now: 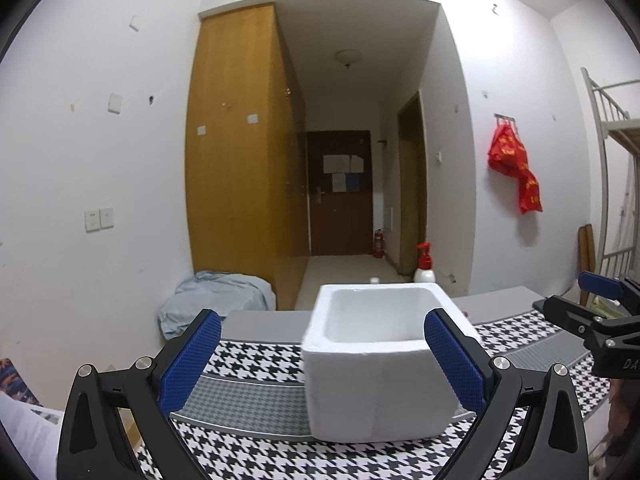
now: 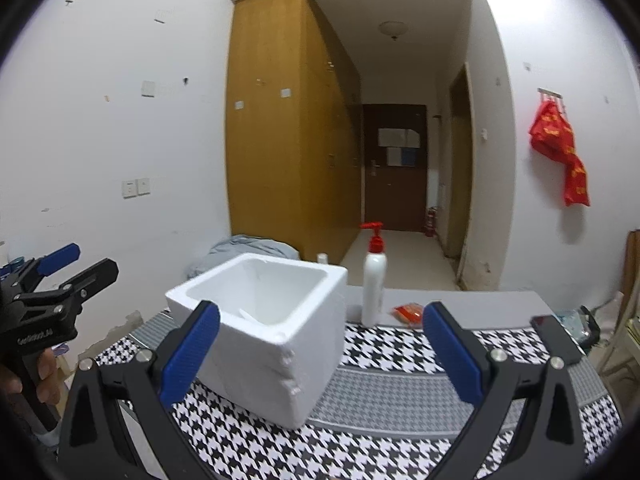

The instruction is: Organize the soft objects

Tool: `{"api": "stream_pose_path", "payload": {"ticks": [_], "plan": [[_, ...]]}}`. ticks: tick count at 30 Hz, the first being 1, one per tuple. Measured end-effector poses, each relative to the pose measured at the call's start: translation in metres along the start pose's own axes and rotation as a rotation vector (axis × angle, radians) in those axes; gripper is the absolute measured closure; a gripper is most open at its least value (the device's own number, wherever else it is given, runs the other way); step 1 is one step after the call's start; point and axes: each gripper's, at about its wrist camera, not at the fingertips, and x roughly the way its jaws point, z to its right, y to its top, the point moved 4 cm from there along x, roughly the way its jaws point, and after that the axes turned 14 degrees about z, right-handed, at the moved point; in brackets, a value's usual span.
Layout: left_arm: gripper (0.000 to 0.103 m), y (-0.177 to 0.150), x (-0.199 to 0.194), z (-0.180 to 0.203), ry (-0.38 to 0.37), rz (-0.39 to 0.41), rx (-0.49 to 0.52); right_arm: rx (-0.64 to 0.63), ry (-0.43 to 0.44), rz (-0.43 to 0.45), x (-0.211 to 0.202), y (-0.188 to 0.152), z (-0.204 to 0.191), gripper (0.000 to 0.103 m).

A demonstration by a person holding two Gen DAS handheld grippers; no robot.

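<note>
A white foam box (image 1: 380, 364) stands open on the houndstooth cloth; it also shows in the right wrist view (image 2: 264, 332), and its inside looks mostly bare white. My left gripper (image 1: 324, 360) is open and empty, just in front of the box, blue pads either side of its near wall. My right gripper (image 2: 320, 352) is open and empty, to the right of the box. A small red soft packet (image 2: 409, 313) lies on the grey table behind the cloth. Each gripper shows at the edge of the other's view: the right gripper (image 1: 576, 300), the left gripper (image 2: 76, 264).
A white pump bottle with red top (image 2: 374, 280) stands behind the box. A black phone (image 2: 556, 338) lies at the cloth's right edge. A blue-grey bundle of fabric (image 1: 216, 300) lies on the floor by the wooden wardrobe (image 1: 236, 152). A red bag (image 2: 560, 148) hangs on the wall.
</note>
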Motion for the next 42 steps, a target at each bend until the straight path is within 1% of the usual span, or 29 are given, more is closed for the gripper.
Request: {"api": "stream_pose_path", "payload": {"ticks": [3,5,7,12,15,17,21,26,32,35,36,40,42], "plan": [[0.001,-0.005,0.000,0.009,-0.019,-0.009,-0.005,0.025,-0.036,0.010,-0.008,-0.008,0.009,0.000],[0.001,-0.008,0.000,0.014,-0.019,-0.014,-0.004,0.031,-0.054,0.008,-0.012,-0.012,0.013,0.000],[0.001,-0.009,-0.002,0.016,-0.017,-0.002,-0.003,0.030,-0.076,0.015,-0.018,-0.016,0.019,0.000],[0.001,-0.016,-0.007,0.020,-0.005,0.008,-0.019,0.007,-0.090,0.043,-0.034,-0.024,0.023,0.001],[0.001,-0.019,-0.010,0.021,-0.007,0.010,-0.032,0.015,-0.088,0.057,-0.043,-0.029,0.024,0.000],[0.001,-0.020,-0.015,0.022,-0.004,0.025,-0.032,0.018,-0.089,0.057,-0.049,-0.032,0.025,0.000],[0.001,-0.024,-0.023,0.026,-0.001,0.032,-0.028,0.006,-0.119,0.057,-0.058,-0.039,0.024,0.000],[0.001,-0.027,-0.035,0.030,-0.006,0.029,-0.051,0.019,-0.115,0.040,-0.066,-0.047,0.023,0.000],[0.001,-0.031,-0.049,0.036,-0.008,0.027,-0.032,0.019,-0.110,0.055,-0.082,-0.049,0.021,0.000],[0.001,-0.031,-0.056,0.037,-0.010,0.031,-0.036,0.062,-0.054,0.034,-0.088,-0.050,0.021,0.000],[0.001,-0.030,-0.058,0.037,-0.007,0.035,-0.035,0.066,-0.052,0.037,-0.090,-0.049,0.021,0.000],[0.001,-0.028,-0.068,0.038,-0.017,0.049,-0.050,0.025,-0.086,0.070,-0.102,-0.045,0.016,0.000],[0.001,-0.028,-0.072,0.038,-0.016,0.053,-0.050,0.029,-0.088,0.079,-0.107,-0.044,0.014,0.000]]}}
